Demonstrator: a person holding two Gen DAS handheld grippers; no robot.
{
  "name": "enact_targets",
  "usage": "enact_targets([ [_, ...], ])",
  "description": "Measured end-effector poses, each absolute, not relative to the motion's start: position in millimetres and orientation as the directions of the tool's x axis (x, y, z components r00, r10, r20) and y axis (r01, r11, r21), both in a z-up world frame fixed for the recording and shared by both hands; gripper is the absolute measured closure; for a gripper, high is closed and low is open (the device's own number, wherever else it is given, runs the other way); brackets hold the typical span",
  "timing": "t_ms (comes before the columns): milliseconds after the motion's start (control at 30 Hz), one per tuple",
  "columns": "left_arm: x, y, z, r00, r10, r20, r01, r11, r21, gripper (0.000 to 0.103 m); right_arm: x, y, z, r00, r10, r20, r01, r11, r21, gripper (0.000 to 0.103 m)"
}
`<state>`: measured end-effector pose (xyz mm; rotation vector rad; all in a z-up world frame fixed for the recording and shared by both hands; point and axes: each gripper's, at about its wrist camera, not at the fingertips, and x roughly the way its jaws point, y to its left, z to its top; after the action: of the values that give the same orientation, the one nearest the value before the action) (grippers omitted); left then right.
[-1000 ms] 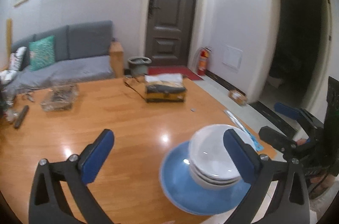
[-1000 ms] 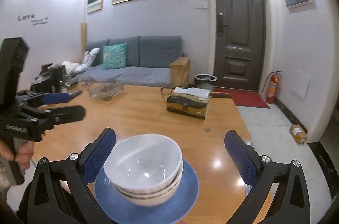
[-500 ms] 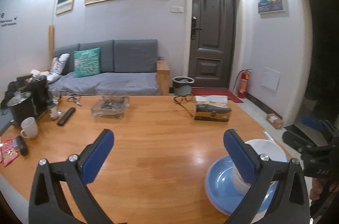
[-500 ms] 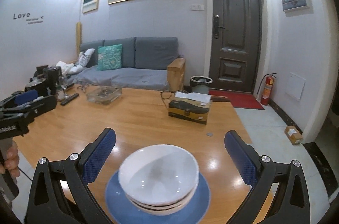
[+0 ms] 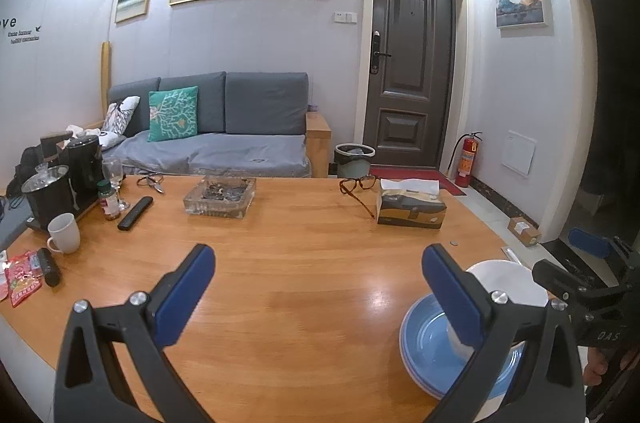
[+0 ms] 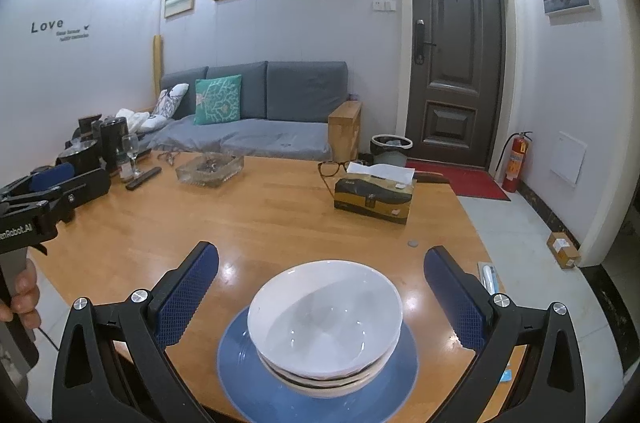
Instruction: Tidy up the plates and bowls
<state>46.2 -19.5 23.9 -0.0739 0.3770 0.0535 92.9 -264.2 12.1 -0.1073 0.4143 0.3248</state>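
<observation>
The white bowls (image 6: 325, 319) sit stacked inside each other on the blue plates (image 6: 256, 379), low in the middle of the right wrist picture, near the wooden table's (image 6: 260, 215) front edge. The right gripper (image 6: 320, 297) has its jaws wide apart on both sides of the bowls, holding nothing. The left gripper (image 5: 318, 293) is spread wide over bare wood too. The stacking looks nearly done; next, I think, comes checking or letting go. The plates' front rim is cut off, so I cannot count them.
</observation>
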Motion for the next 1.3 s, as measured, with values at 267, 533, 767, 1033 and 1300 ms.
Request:
enact_targets([
  [267,46,-21,25,0.928,0.046,-0.369,-0.073,0.995,-0.061,0.001,91,-266,12,0.867,0.288,-0.407,-0.33,0.943,-0.035,0.001],
  [533,46,-19,23,0.926,0.043,-0.375,-0.07,0.996,-0.06,0.001,88,-267,16,0.872,0.288,-0.396,-0.329,0.944,-0.038,0.001],
  [767,45,-16,22,0.926,0.051,-0.375,-0.079,0.995,-0.06,0.001,87,-265,18,0.871,0.291,-0.395,-0.333,0.942,-0.039,0.001],
  [1033,43,-11,21,0.928,0.059,-0.367,-0.087,0.994,-0.062,0.001,88,-265,18,0.871,0.292,-0.395,-0.332,0.942,-0.038,0.001],
  [1300,43,-10,21,0.929,0.056,-0.367,-0.083,0.995,-0.06,0.001,88,-265,19,0.871,0.292,-0.394,-0.332,0.943,-0.037,0.001],
])
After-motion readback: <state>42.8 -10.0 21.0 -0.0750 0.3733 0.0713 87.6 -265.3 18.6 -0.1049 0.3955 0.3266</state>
